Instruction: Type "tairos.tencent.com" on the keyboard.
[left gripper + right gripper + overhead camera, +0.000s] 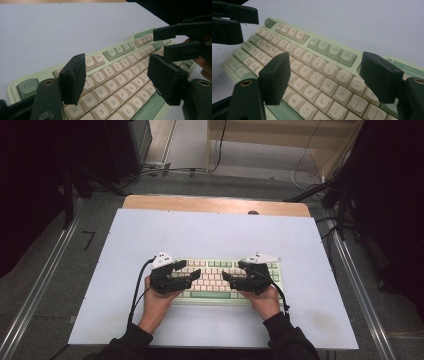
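White counter carried a green-and-cream mechanical keyboard near the front edge, w/ both grippers over its ends. Left gripper: jaws wide, nothing held. Right gripper: same, wide & empty. Keyboard likely rigid, fairly heavy; grab the case ends, not the loose keycaps.

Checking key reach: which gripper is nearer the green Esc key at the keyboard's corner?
Left. The left gripper hovers over the keyboard's left end, by the green Esc key; the right gripper hovers over the opposite end.
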Demonstrator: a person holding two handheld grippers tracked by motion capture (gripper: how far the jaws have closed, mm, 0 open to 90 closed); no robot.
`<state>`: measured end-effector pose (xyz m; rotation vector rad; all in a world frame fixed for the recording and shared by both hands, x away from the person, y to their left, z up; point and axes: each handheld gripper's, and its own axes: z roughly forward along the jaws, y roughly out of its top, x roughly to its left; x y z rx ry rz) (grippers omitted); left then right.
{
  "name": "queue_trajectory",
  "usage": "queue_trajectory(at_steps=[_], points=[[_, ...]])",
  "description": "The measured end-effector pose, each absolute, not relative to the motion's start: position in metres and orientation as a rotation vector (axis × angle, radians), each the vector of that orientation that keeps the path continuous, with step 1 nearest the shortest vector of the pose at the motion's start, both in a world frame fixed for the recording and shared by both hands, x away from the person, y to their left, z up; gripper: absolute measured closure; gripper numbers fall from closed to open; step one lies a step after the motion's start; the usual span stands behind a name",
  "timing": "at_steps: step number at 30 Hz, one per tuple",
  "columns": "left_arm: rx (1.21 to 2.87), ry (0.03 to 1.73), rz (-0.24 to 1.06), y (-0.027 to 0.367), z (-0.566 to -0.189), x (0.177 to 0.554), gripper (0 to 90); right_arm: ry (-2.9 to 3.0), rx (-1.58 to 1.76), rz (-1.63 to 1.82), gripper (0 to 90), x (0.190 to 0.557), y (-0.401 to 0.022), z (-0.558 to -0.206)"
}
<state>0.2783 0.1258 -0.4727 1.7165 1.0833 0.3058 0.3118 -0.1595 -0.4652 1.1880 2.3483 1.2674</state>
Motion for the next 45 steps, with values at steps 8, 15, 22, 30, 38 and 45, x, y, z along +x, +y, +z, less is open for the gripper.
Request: queue_trajectory(at_steps=[8, 15, 22, 30, 38, 45], points=[[1.725, 1.117, 0.323, 0.142, -0.477, 0.269, 31.2, 2.346, 1.182, 1.275, 22.9, 0.311, -0.16, -0.464], [1.71, 1.138, 0.342, 0.152, -0.479, 0.264, 31.2, 2.333, 1.186, 1.276, 28.5, 0.309, -0.159, -0.464], [1.709, 1.15, 0.333, 0.157, -0.483, 0.262, 31.2, 2.267, 1.19, 1.288, 68.1, 0.306, -0.163, -0.467], [1.722, 1.156, 0.338, 0.154, -0.485, 0.262, 31.3, 2.287, 1.188, 1.274, 87.5, 0.308, -0.162, -0.473], [1.72, 1.154, 0.344, 0.153, -0.485, 0.262, 31.6, 2.316, 1.219, 1.242, 87.4, 0.31, -0.16, -0.478], [1.726, 1.153, 0.343, 0.153, -0.486, 0.262, 31.9, 2.346, 1.22, 1.215, 87.4, 0.311, -0.156, -0.483]])
